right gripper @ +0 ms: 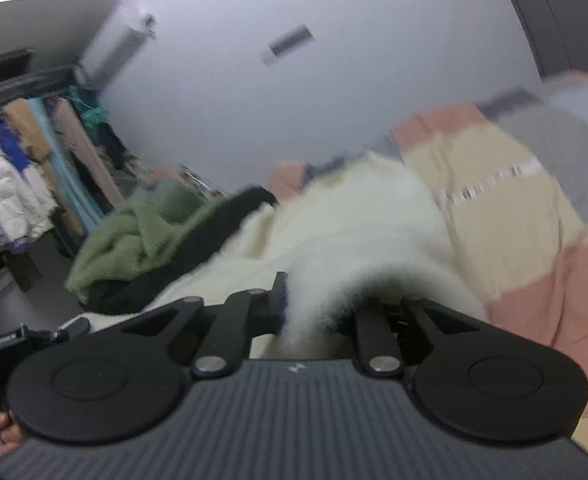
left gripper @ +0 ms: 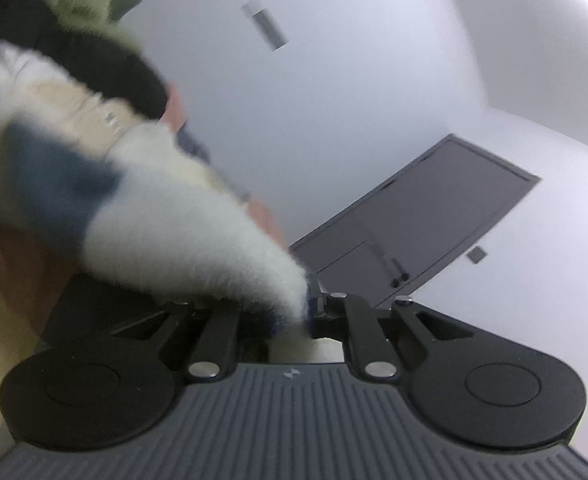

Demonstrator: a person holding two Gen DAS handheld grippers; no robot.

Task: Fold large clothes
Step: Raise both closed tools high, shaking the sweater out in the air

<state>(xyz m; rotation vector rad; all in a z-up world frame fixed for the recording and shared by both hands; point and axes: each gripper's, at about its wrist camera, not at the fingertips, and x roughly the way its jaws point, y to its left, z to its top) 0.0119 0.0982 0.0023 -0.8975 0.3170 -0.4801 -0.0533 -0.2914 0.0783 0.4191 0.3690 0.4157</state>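
Left tongs (left gripper: 309, 307) pinching fluffy white garment (left gripper: 181, 232); right tongs (right gripper: 314, 312) clamped on same garment (right gripper: 358, 232)

Soft, even indoor light, heavy motion blur on the fluffy garment (left gripper: 181, 240), perhaps overexposed corners, fisheye-bent edges.

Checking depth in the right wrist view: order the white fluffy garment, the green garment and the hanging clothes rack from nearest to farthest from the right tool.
1. White fluffy garment, pinched in the right tool.
2. Green garment, heaped to the left, beyond it.
3. Hanging clothes rack, far left by the wall.
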